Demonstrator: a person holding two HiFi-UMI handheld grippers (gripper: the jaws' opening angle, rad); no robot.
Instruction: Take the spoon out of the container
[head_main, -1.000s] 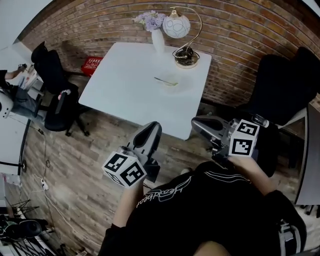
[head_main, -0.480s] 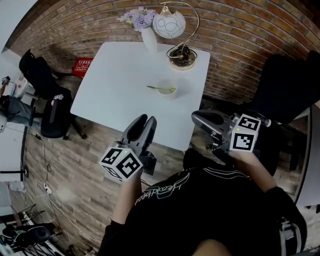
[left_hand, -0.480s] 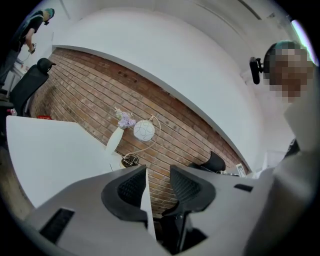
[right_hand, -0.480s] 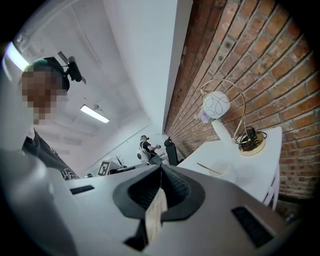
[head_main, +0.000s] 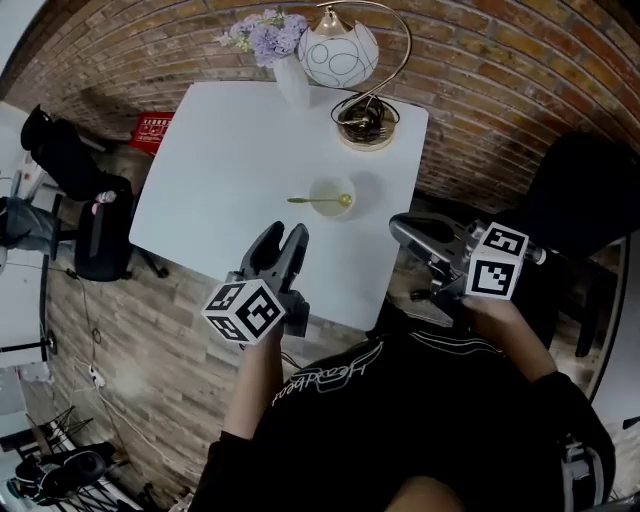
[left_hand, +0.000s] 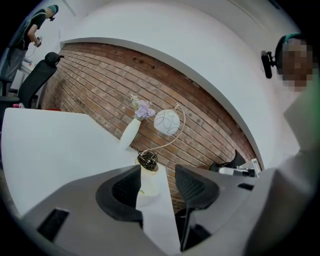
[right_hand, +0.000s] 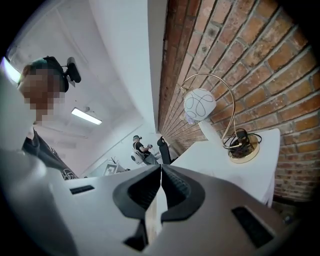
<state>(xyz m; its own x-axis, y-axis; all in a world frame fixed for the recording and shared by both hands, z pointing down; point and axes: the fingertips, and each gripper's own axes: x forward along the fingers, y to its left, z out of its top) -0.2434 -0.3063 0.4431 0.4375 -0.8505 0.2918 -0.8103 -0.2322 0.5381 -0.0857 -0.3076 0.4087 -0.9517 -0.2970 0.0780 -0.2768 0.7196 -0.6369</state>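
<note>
A small pale container stands on the white table, toward its near right side. A yellow-green spoon lies across it, bowl inside and handle pointing left. My left gripper hovers over the table's near edge, short of the container; its jaws are opening, with nothing held between them. In the left gripper view the container shows far off through the gap of the left gripper. My right gripper is shut and empty, off the table's near right corner. In its own view the right gripper has its pads together.
A gold-based lamp with a round white shade and a white vase of purple flowers stand at the table's far edge against the brick wall. Black office chairs and a red basket are at the left. Another black chair is at the right.
The table has come closer in the head view. My left gripper has moved up over the table's near edge and its jaws have parted. The right gripper has stayed shut.
</note>
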